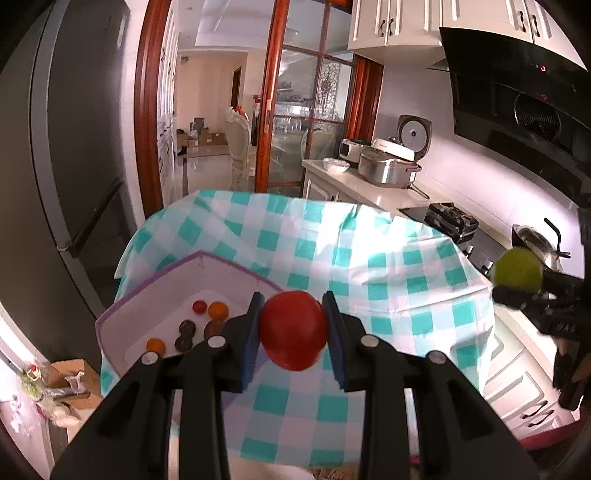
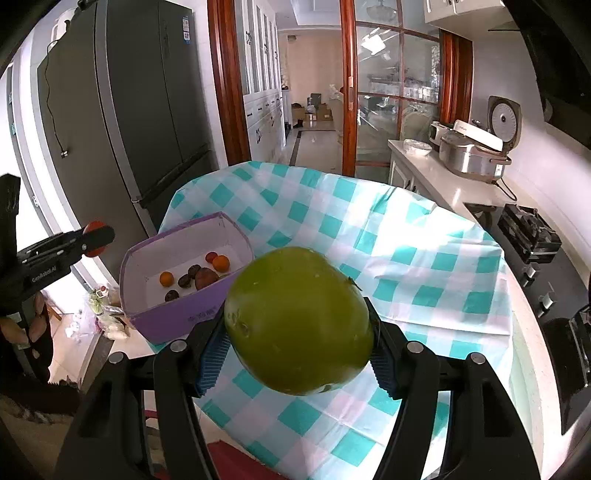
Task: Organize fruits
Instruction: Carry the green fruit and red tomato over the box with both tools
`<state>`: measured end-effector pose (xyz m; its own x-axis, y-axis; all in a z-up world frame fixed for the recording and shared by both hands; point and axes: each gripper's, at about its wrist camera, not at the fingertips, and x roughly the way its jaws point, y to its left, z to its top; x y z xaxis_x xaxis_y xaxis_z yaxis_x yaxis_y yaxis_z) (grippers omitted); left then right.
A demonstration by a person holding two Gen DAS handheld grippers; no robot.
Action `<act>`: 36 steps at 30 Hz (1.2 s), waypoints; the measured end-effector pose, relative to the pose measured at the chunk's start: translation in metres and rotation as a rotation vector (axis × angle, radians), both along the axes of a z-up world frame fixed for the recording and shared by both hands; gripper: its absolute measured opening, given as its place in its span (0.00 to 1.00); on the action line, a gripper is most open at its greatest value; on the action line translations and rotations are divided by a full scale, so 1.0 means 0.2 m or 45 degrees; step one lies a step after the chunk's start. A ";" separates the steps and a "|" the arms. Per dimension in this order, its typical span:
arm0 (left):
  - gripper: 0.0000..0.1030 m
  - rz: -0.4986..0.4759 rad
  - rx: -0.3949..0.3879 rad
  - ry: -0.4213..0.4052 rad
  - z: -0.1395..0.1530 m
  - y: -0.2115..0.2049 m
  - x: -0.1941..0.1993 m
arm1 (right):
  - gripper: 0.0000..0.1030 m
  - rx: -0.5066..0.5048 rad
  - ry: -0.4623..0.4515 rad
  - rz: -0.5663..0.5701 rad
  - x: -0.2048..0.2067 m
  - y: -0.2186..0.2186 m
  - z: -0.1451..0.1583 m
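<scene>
A red fruit (image 1: 293,334) is clamped in the left gripper (image 1: 293,332) and a green fruit (image 2: 299,321) in the right gripper (image 2: 299,332), with the purple box (image 2: 177,310) lying ahead-left, nearer the left.

You're in a home kitchen: big dark fridge (image 2: 122,110) at left, white wall cabinets (image 1: 399,26), black range hood (image 1: 517,92), rice cooker (image 2: 476,147) + other appliances on the counter (image 2: 454,192), cooktop (image 2: 532,251). Wood-framed glass door (image 2: 388,85) opens onto a hallway w/ boxes.
</scene>
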<state>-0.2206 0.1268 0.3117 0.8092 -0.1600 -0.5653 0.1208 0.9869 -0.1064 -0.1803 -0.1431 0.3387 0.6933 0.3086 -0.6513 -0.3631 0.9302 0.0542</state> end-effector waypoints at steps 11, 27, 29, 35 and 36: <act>0.32 0.091 -0.035 0.104 -0.19 0.18 -0.09 | 0.63 -0.006 0.047 -0.038 -0.07 -0.04 -0.09; 0.31 0.367 -0.101 0.343 -0.52 0.45 0.19 | 0.63 -0.097 0.264 0.468 0.47 0.62 -0.42; 0.31 0.409 -0.111 0.368 -0.54 0.49 0.27 | 0.63 -0.102 0.266 0.553 0.59 0.76 -0.44; 0.31 0.521 -0.149 0.426 -0.63 0.60 0.57 | 0.63 -0.111 0.294 0.746 0.92 1.14 -0.54; 0.31 0.541 -0.161 0.446 -0.66 0.62 0.62 | 0.63 -0.122 0.304 0.771 0.98 1.21 -0.57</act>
<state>-0.0972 0.2508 0.1802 0.5846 0.0549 -0.8094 -0.3483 0.9181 -0.1892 0.0150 0.0993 0.2256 0.2484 0.5319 -0.8096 -0.8124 0.5696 0.1250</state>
